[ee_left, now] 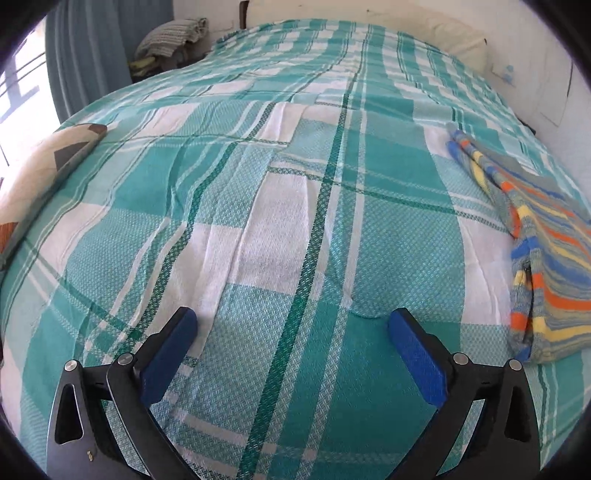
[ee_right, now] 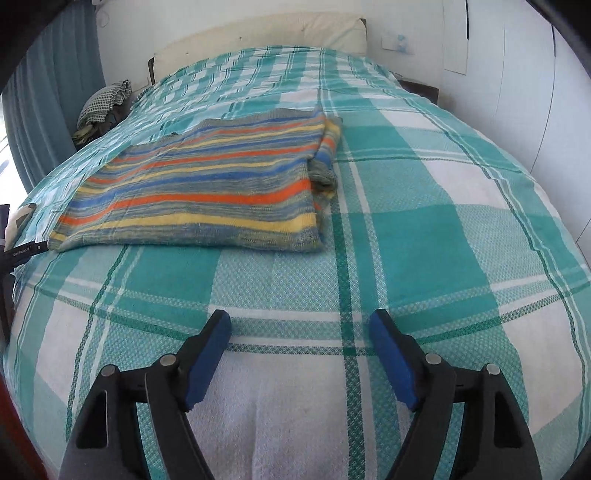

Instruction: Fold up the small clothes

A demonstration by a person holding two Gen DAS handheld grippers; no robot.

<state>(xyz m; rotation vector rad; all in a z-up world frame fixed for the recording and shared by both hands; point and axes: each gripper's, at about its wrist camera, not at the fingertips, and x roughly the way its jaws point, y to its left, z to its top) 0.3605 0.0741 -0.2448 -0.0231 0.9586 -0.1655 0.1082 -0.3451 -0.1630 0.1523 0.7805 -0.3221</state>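
Note:
A striped knit garment (ee_right: 207, 188) in orange, blue, yellow and grey lies folded flat on the teal checked bedspread (ee_right: 406, 229), ahead and left of my right gripper (ee_right: 299, 321). The right gripper is open and empty, hovering over the bedspread short of the garment's near edge. In the left wrist view the same garment (ee_left: 546, 258) lies at the far right. My left gripper (ee_left: 291, 321) is open and empty over bare bedspread (ee_left: 258, 206), to the left of the garment.
A patterned pillow (ee_left: 40, 177) lies at the bed's left edge. A pile of checked cloth (ee_left: 173, 37) sits beyond the bed near the blue curtain (ee_left: 92, 55). A cream headboard cushion (ee_right: 266, 33) and white wall (ee_right: 517, 74) bound the far and right sides.

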